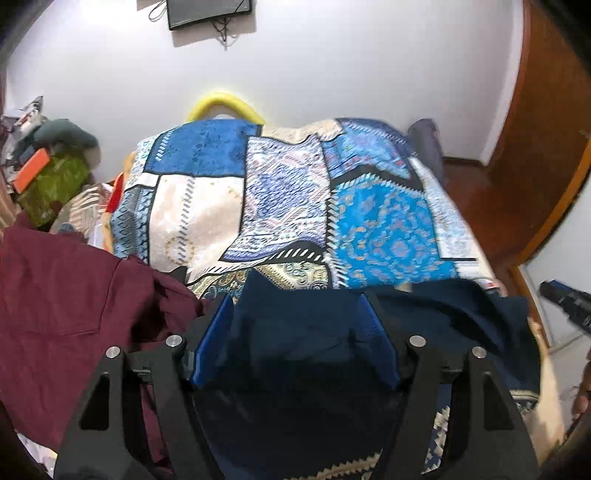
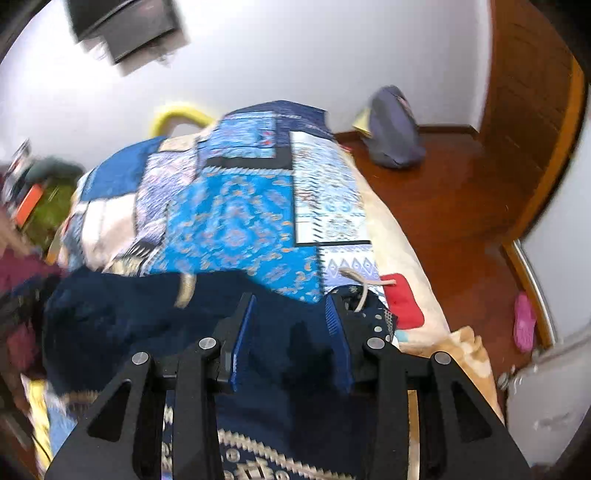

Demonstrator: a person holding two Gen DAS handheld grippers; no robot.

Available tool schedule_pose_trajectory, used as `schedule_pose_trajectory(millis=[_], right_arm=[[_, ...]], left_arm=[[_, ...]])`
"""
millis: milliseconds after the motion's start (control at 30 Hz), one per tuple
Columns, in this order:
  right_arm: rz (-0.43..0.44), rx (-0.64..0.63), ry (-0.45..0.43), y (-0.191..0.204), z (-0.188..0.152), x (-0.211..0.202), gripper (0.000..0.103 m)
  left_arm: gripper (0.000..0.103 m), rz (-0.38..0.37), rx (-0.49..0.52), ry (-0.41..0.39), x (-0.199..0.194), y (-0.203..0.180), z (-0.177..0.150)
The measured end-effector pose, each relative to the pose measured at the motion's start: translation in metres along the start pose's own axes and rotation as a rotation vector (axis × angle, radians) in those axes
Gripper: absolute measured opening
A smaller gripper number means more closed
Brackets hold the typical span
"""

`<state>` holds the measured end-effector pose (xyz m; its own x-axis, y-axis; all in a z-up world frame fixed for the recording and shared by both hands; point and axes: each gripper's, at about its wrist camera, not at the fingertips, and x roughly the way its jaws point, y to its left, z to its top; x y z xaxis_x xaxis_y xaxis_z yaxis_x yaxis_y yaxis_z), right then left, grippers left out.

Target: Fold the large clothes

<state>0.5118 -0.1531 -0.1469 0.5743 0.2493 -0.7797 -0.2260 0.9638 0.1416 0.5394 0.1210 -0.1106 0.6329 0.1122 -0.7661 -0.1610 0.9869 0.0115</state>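
Note:
A dark navy garment [image 1: 443,314] with a cream zigzag border [image 2: 258,443] lies bunched at the near end of a bed, on a blue patchwork bedspread [image 1: 258,195]. My left gripper [image 1: 295,299] has its jaws wide apart, and a thick bunch of the navy cloth fills the gap and touches both pads. My right gripper [image 2: 290,299] has its jaws much closer together, shut on another fold of the same garment [image 2: 129,306], next to its cream drawstring [image 2: 364,291]. A maroon garment [image 1: 62,295] lies to the left. The right-hand gripper shows blurred at the right edge of the left wrist view [image 1: 565,306].
Clutter and a green bag [image 1: 51,184] sit left of the bed, and a yellow loop [image 1: 221,103] stands behind it. On the wooden floor [image 2: 443,206] to the right lie a grey bag [image 2: 395,133] and a pink slipper [image 2: 524,321]. A screen [image 1: 207,11] hangs on the white wall.

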Motion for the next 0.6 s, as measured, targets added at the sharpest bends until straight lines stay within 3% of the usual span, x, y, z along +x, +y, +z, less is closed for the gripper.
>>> schedule_pose_trajectory(millis=[133,300,400,467,533,600], right_arm=[[0.024,-0.095,0.003,0.022,-0.024,-0.008,0.037],[0.131,-0.228,0.061,0.051,-0.053,0.007,0.039],[0.106,-0.307,0.107,0.064,-0.067,0.028,0.039],[0.080,-0.307,0.149,0.061,-0.069,0.048,0.040],[0.094,-0.254,0.199,0.051,-0.062,0.067,0.048],[0.082,-0.174,0.217,0.035,-0.050,0.080,0.048]], left_arm=[[0.069,-0.009,0.045,-0.005,-0.013,-0.003,-0.017],[0.069,-0.096,0.137,0.064,-0.013,-0.034,-0.057],[0.069,-0.125,0.169,0.094,-0.007,-0.050,-0.076],[0.069,-0.134,0.186,0.121,0.004,-0.056,-0.086],[0.069,-0.100,0.190,0.140,0.017,-0.058,-0.090],[0.069,-0.066,0.173,0.145,0.029,-0.055,-0.089]])
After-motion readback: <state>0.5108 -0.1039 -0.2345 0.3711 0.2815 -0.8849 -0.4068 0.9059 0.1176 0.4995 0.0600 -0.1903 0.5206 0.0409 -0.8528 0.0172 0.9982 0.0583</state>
